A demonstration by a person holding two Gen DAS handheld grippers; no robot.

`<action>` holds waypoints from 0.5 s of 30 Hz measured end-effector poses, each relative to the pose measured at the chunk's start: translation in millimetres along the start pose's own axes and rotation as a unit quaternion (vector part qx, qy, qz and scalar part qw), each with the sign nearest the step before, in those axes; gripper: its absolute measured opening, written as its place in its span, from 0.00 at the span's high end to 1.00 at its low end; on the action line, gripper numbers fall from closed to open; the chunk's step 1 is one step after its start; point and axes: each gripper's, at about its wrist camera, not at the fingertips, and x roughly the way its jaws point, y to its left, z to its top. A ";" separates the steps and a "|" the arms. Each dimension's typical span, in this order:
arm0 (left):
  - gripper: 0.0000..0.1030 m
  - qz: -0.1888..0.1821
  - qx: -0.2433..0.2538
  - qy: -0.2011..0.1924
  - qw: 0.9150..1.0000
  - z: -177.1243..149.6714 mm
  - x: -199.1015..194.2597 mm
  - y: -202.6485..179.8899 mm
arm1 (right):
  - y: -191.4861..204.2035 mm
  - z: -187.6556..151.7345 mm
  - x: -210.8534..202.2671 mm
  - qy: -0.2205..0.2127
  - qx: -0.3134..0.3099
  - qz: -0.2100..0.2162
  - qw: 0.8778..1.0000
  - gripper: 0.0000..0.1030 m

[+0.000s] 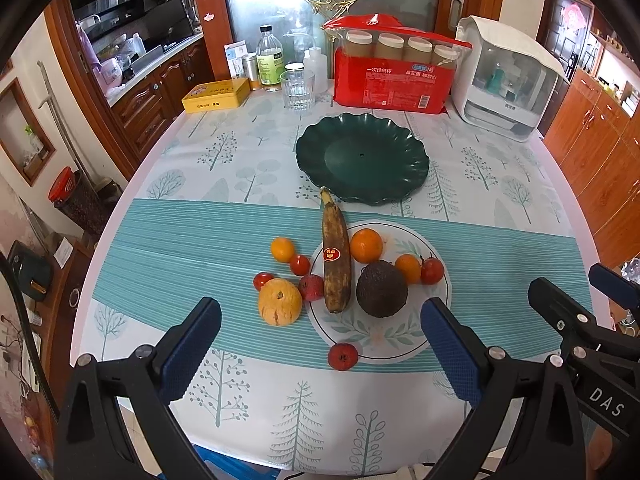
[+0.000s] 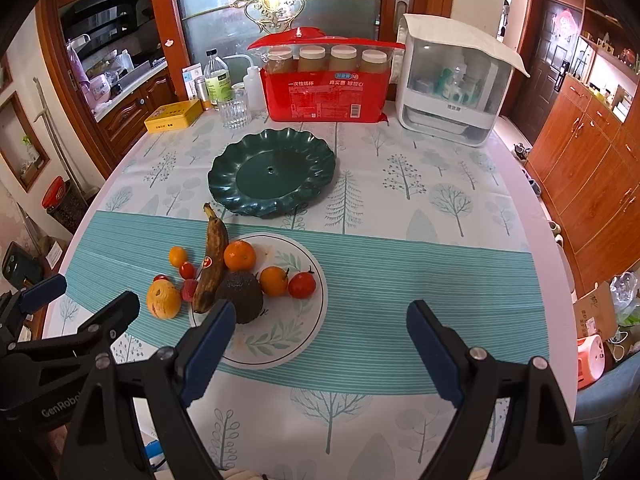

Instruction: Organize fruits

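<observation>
Fruits lie loose near the empty green plate; with both grippers spread wide and empty, take the avocado squarely first

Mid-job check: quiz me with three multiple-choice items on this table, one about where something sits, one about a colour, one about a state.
1. Where does the banana lie?
A. Inside the green dish
B. Partly on the white plate, stem toward the green dish
C. In the glass

2. What colour is the empty scalloped dish?
A. Dark green
B. Yellow
C. White

3. How do the left gripper and right gripper stand?
A. Both shut on fruit
B. Left shut on the avocado
C. Both open, holding nothing

Answers: 1 B, its lower half overlaps the white plate rim; 2 A, both views show it dark green; 3 C, fingers are spread with bare tablecloth between.
</observation>
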 end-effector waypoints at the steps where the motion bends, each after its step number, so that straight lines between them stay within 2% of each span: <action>1: 0.04 0.000 0.000 0.000 1.000 -0.2 -0.1 0.0 | 0.2 0.0 0.5 0.000 0.000 0.000 1.000 0.15; 15: 0.04 0.008 0.004 -0.005 1.000 -3.9 -2.0 2.3 | 0.1 0.5 1.6 0.001 0.001 0.002 1.000 0.15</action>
